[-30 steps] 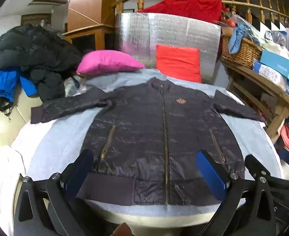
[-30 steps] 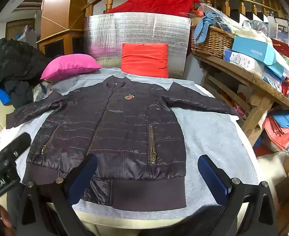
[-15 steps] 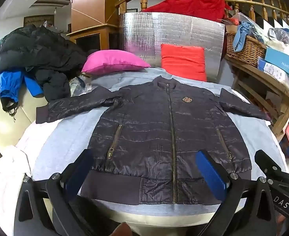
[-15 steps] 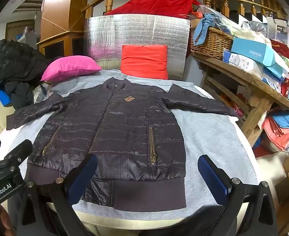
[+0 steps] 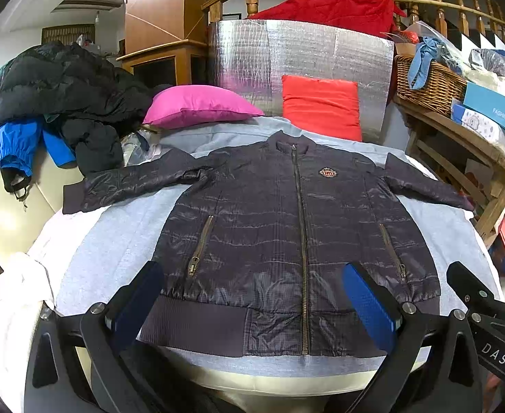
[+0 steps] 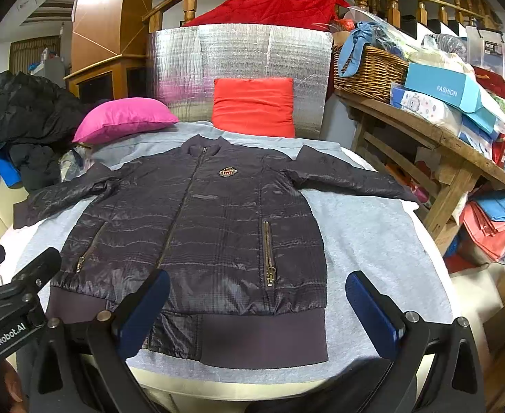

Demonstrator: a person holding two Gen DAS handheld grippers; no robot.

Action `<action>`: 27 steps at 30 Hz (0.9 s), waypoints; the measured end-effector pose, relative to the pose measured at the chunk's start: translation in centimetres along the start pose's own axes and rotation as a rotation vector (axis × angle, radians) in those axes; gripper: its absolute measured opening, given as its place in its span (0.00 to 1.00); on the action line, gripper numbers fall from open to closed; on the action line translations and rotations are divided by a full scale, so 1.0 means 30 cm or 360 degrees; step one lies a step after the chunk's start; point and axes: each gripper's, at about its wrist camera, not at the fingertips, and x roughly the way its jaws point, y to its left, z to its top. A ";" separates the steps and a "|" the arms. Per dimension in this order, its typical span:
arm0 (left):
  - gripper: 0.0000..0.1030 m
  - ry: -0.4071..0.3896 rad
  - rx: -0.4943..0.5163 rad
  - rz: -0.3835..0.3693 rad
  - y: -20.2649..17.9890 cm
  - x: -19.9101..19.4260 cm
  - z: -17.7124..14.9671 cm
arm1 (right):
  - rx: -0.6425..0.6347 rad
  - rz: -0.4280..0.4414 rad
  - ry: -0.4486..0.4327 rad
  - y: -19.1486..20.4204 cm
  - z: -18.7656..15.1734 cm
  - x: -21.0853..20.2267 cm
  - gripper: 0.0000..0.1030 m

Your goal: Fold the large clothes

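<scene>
The jacket [image 5: 297,241] lies flat, zipped, collar at the worktop's far edge, hem at the near edge. Left gripper [image 5: 252,306] and right gripper [image 6: 256,309] gape empty above the hem.

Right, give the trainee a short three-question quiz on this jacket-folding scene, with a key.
1. True or false: the left gripper is shut on the hem of the dark jacket.
2. Multiple choice: which cushion leans upright against the silver foil panel? A) the pink cushion B) the red cushion C) neither
3. Fill in: the jacket's front zip is ____ and both sleeves lie spread out to the sides on the grey cloth.

Key
1. False: both the left and the right gripper hang open near the hem, holding nothing.
2. B
3. closed
</scene>
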 end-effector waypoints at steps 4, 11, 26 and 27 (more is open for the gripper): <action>1.00 0.0001 -0.0004 -0.0001 0.001 -0.001 -0.005 | 0.0002 0.0003 0.0003 -0.001 -0.001 0.000 1.00; 1.00 0.0012 -0.0009 0.0013 0.000 0.005 -0.010 | 0.0006 0.0004 0.0004 -0.001 -0.005 -0.004 1.00; 1.00 0.0022 -0.0005 0.0027 -0.002 0.001 -0.014 | 0.0011 0.0014 0.0007 0.001 -0.011 -0.006 1.00; 1.00 0.0022 -0.0005 0.0027 -0.002 0.001 -0.014 | 0.0012 0.0014 0.0007 0.001 -0.012 -0.007 1.00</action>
